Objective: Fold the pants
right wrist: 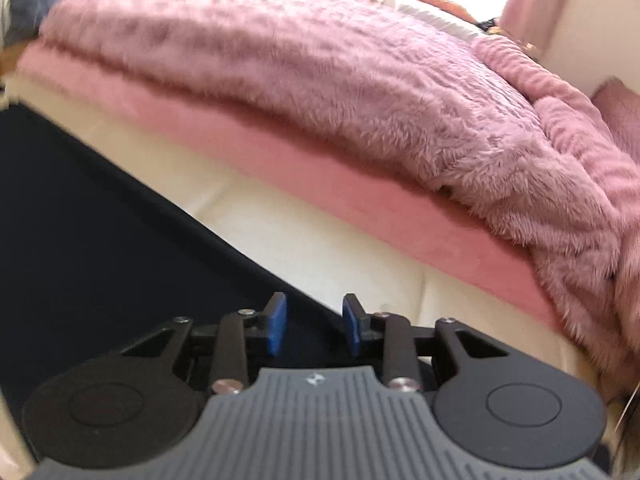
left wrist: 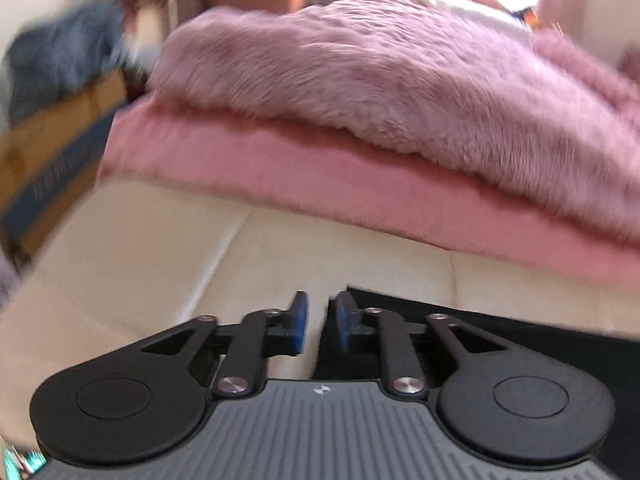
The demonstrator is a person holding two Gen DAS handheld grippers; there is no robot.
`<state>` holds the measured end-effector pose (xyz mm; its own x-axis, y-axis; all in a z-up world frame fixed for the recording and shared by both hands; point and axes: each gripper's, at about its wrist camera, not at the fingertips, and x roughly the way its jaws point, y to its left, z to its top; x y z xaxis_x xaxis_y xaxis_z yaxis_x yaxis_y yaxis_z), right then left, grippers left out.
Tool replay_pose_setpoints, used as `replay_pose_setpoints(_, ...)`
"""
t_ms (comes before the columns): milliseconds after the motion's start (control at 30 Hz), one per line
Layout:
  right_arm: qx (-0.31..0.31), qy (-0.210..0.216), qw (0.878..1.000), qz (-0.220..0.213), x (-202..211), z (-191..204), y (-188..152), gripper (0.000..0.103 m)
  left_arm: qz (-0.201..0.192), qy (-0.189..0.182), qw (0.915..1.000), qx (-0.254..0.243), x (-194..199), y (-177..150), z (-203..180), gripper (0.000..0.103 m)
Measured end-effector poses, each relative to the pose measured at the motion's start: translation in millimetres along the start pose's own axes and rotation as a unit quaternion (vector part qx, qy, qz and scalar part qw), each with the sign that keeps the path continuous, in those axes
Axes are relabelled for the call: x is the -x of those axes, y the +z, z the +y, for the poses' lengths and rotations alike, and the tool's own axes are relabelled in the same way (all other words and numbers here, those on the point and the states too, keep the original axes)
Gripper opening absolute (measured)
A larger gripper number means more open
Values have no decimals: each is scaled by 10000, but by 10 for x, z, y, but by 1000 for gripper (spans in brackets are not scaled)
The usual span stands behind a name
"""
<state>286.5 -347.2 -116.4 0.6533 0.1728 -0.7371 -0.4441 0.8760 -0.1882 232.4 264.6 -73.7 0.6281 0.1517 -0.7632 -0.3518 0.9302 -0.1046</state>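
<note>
The dark navy pants (right wrist: 92, 216) lie flat on a cream bed surface (right wrist: 320, 248). In the right wrist view they fill the left half, their edge running diagonally to my right gripper (right wrist: 315, 328), which is open with its blue pads over that edge. In the left wrist view the pants (left wrist: 500, 332) show as a dark patch at lower right. My left gripper (left wrist: 321, 326) stands with its blue pads a small gap apart at the pants' left corner, nothing between them.
A fluffy pink blanket (left wrist: 380, 80) on a pink sheet (left wrist: 320, 188) lies folded across the bed behind the pants. A cardboard box (left wrist: 52, 152) with blue cloth on it stands at the far left. A pink pillow (right wrist: 616, 108) lies at far right.
</note>
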Motion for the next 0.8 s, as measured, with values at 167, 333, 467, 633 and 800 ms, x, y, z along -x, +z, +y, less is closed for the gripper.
replay_pose_setpoints(167,-756,149,9970,-108,223,325,-136,26,155,-604,9871,1473,127,-301,367,52)
replay_pose_setpoints(333,-1344,99,9908,-74,255,587,-279,26,501,-1030,9574,2653,-8,-567,480,56)
replay_pose_setpoints(467,-1752,94,9844,-120,298,697,-369,26,248,-984,9541,2818,-11,-664,322,48)
replay_pose_setpoints(633,-1693,82,9855,-33,326,845,-428,26,133,-696,9569,2817,-51,-713,162,3)
replay_pose_setpoints(800,-1639,100,9864,58,378,924,-468,26,-107,-352,9633,2659,88,-654,281,3)
